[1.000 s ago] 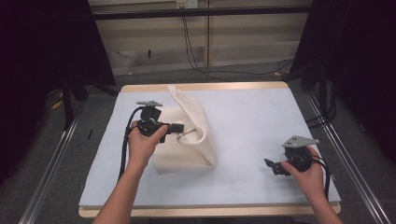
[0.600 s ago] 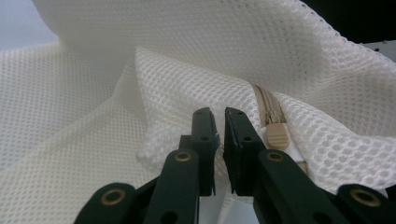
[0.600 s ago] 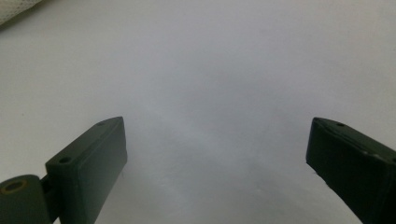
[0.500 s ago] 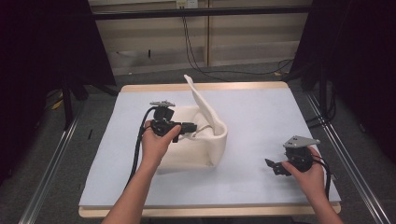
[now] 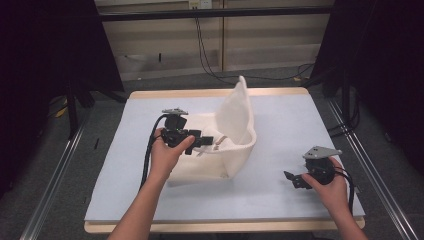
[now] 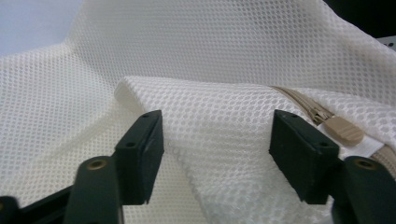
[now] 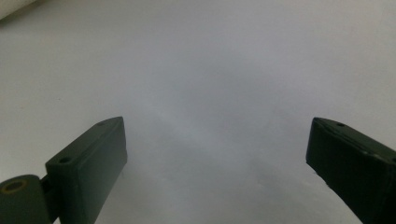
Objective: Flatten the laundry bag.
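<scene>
A white mesh bag [image 5: 235, 155] with a tan zipper [image 6: 344, 129] lies in the middle of the table, one flap [image 5: 239, 107] standing up at its far side. My left gripper [image 5: 206, 142] hovers over the bag's near left part and points right. Its jaws have just been opening. In the left gripper view a fold of the mesh bag [image 6: 219, 116] lies between the spread pads [image 6: 144, 154] of my left gripper [image 6: 217, 154], and neither pad presses on it. My right gripper [image 5: 291, 178] rests near the front right, open, with bare mat between the jaws of my right gripper [image 7: 217, 158].
A pale grey-blue mat [image 5: 295, 125] covers the wooden table [image 5: 210, 93]. Metal rails [image 5: 55, 170] run along both sides. Cables [image 5: 210, 55] hang behind the table's far edge. A corner of the bag [image 7: 14, 7] shows at the far left of the right gripper view.
The left hand has moved right across the bag and its jaws have spread off the mesh. The raised flap has swung to the right. The right hand has stayed put.
</scene>
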### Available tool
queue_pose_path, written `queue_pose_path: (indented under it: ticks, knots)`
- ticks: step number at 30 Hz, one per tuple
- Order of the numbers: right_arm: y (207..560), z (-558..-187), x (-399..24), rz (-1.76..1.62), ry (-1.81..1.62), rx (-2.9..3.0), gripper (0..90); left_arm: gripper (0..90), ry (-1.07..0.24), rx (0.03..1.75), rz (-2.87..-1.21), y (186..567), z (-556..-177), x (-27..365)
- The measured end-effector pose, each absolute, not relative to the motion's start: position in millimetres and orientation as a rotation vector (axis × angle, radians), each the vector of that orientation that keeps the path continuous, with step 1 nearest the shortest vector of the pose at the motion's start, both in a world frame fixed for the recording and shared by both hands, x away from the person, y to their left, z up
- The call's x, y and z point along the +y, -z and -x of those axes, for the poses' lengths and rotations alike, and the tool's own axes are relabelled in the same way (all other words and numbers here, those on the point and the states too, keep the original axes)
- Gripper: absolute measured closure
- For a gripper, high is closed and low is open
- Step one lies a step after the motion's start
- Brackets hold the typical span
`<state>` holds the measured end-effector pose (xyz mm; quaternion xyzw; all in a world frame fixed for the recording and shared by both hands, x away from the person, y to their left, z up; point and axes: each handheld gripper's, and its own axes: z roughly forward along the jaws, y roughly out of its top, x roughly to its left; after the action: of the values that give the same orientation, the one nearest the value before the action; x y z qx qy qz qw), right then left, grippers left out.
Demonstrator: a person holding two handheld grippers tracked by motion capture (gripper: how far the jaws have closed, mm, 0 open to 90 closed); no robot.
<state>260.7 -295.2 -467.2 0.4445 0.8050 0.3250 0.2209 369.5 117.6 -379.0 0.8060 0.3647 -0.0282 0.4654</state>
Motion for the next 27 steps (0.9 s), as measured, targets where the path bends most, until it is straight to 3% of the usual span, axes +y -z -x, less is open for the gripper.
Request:
queue_pose_path:
  ticks: [8,20,27]
  knots:
    - [468,-260,-295,-1.221,-0.892,2.236,4.6,19.3,0.048,0.919,-2.011,380,-371,127]
    - [468,-260,-293,-1.219,-0.900,2.243,4.2,18.5,0.022,0.997,-2.032,401,-370,152]
    - [467,-262,-287,-1.224,-0.996,2.241,2.3,17.4,-0.087,1.062,-2.080,415,-364,176]
